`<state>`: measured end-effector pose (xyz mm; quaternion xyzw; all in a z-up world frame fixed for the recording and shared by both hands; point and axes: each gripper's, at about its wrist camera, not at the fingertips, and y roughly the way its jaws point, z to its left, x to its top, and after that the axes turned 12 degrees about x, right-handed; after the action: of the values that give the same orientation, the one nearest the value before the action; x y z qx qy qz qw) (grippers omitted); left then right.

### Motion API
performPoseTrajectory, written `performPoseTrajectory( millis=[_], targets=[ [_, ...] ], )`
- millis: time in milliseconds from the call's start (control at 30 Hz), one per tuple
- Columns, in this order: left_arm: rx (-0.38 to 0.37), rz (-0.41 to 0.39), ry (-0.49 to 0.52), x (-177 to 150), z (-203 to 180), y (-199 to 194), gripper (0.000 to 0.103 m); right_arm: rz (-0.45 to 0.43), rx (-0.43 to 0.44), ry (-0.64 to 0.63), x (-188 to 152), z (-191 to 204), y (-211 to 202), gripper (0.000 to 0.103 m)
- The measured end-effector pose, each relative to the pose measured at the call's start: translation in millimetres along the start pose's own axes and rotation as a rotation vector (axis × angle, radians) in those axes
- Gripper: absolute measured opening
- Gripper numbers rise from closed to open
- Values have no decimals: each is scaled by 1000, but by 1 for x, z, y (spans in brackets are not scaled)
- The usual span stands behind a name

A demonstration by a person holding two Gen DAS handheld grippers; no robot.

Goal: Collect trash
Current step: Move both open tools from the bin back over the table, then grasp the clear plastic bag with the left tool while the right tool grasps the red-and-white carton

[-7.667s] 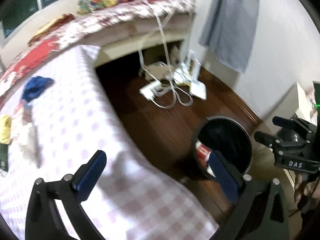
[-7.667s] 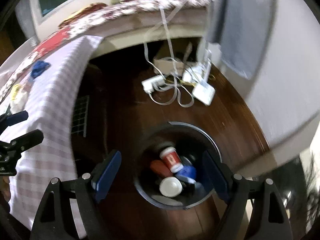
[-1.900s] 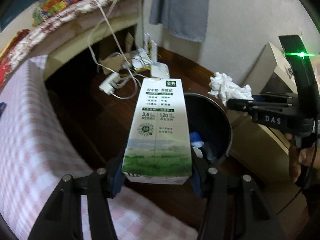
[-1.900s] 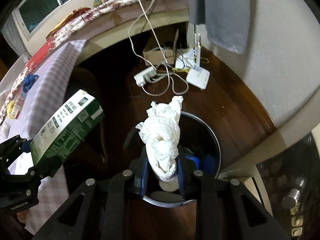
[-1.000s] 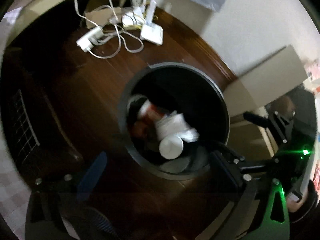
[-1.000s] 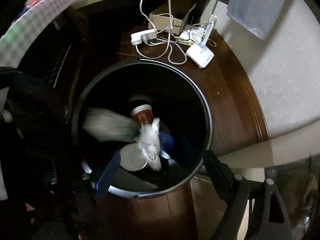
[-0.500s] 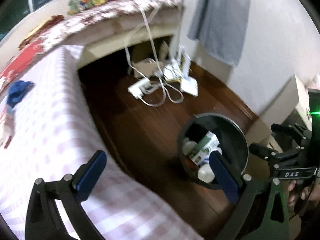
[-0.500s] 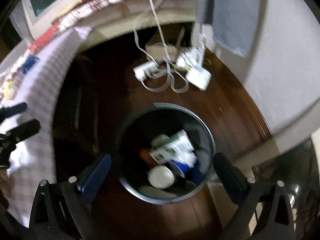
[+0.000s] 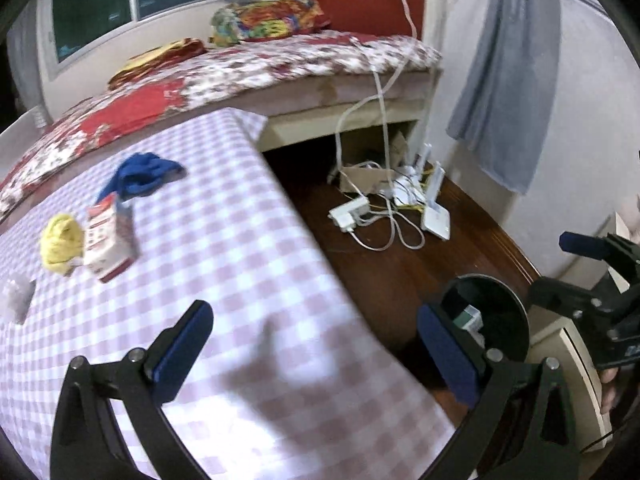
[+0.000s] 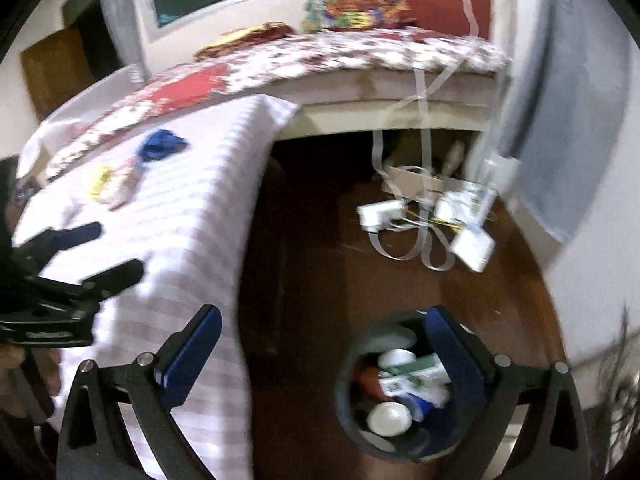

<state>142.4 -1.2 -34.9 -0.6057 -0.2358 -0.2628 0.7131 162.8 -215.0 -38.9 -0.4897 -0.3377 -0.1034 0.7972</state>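
My left gripper [image 9: 316, 350] is open and empty above the near corner of the checked table [image 9: 248, 248]. On that table lie a small red and white carton [image 9: 110, 240], a yellow wad [image 9: 60, 242], a blue cloth [image 9: 144, 172] and a greyish scrap [image 9: 18, 298] at the left edge. The black bin [image 9: 500, 320] stands on the floor at lower right. My right gripper [image 10: 320, 354] is open and empty, high over the bin [image 10: 348, 408], which holds a green milk carton [image 10: 412, 376], white cups and other trash. The left gripper [image 10: 92, 252] shows at that view's left edge.
Beyond the table stands a bed [image 9: 280, 64] with a flowered cover and a colourful pillow. White power strips, a router and tangled cables [image 9: 392, 208] lie on the dark wooden floor by the wall. A grey cloth [image 9: 508, 80] hangs on the right wall. A pale box [image 9: 580, 356] sits beside the bin.
Both grippers have risen and tilted up away from the bin, which now looks smaller and lower. The left view has swung over the table, bringing the carton and cloths into sight.
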Motion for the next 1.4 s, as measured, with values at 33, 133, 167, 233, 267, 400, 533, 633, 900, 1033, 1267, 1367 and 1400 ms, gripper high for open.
performPoseTrajectory(
  millis=[33,133,167,233,267,400,533,633,900,1033,1267,1367,1400],
  targets=[
    [5,-1,-11,0,6,-1,103,-3,21,-5,4,5,2,103],
    [26,-7,-58,-2,31,-4,103,-20,78,-28,18,27,4,103],
    [37,-9,-76,-4,42,-4,103,-27,91,-43,24,37,5,103],
    [60,-10,-107,-8,60,-5,103,-40,109,-77,30,55,9,103],
    [71,-9,-122,-10,70,-4,103,-28,115,-92,33,64,13,103],
    [130,-1,-186,-23,116,-4,103,35,82,-150,45,101,30,103],
    [188,0,-263,-35,164,-6,103,47,95,-226,60,147,44,103],
    [234,-8,-312,-43,199,-9,103,49,101,-287,75,183,58,103],
    [381,-4,-451,-66,290,-8,103,81,95,-342,103,252,121,103],
    [419,11,-494,-76,327,1,103,97,95,-330,110,266,152,103],
    [440,46,-514,-82,363,29,103,128,75,-308,122,279,211,103],
    [440,54,-508,-81,371,42,102,142,58,-310,124,284,234,103],
    [437,60,-507,-80,373,46,102,150,50,-309,124,284,242,103]
  ],
)
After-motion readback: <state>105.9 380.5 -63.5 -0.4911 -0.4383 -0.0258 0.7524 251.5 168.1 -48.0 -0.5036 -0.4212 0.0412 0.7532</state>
